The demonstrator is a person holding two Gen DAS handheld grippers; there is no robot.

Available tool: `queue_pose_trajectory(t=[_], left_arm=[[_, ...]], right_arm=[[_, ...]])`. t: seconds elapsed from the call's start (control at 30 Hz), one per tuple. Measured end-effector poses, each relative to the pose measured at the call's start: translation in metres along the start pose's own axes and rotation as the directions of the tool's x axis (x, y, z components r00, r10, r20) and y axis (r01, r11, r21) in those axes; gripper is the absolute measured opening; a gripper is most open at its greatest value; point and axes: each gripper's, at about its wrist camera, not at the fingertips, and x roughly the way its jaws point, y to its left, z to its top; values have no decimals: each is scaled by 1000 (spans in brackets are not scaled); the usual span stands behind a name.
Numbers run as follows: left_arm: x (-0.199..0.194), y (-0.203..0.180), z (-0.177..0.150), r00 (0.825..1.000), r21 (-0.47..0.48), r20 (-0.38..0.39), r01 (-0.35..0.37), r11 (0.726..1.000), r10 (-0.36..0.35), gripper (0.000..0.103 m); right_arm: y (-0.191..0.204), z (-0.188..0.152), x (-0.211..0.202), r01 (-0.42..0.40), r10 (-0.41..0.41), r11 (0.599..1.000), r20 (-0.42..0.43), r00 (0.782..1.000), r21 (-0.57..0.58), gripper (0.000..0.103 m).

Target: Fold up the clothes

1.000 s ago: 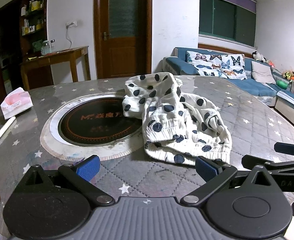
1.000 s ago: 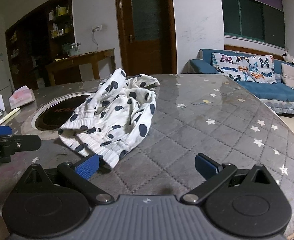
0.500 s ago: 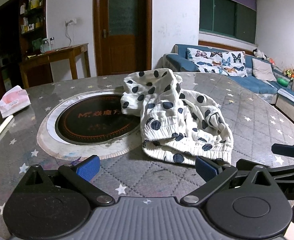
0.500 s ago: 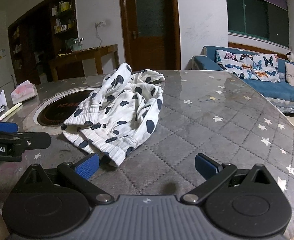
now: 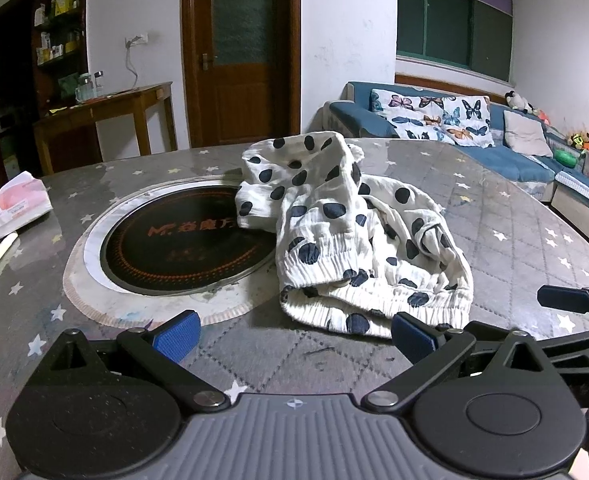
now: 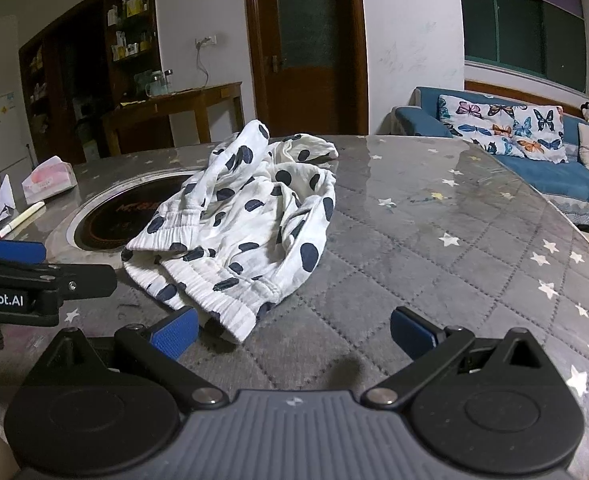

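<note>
Both our tongs, the left gripper (image 5: 294, 332) and right gripper (image 6: 294, 330), gape wide with blue-padded fingers, holding nothing. Just beyond them, a crumpled white garment with navy polka dots (image 5: 350, 236) lies on the grey quilted star-print tablecloth (image 6: 434, 264), partly overlapping a round black inset cooktop (image 5: 182, 248).
</note>
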Motion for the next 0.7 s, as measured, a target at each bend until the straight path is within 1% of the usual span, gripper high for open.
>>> queue_pose_trajectory(t=[0.37,0.5,0.6,0.7], left_arm=[[14,0,22,1000,27,18,1,1000,-2,103],[24,-3,34,1000,46,25,12,999,-13,103],[33,-9,42,999,71,25,19,997,-21,102],[46,-14,51,999,92,23,23,996,-25,102]], right_arm=[[1,7,14,-13,13,1000,-13,1000,1,102],[0,12,20,-23,24,1000,-18,1000,11,98],[-2,17,27,-33,34,999,-27,999,23,92],[-5,20,34,-44,45,998,-36,998,37,90]])
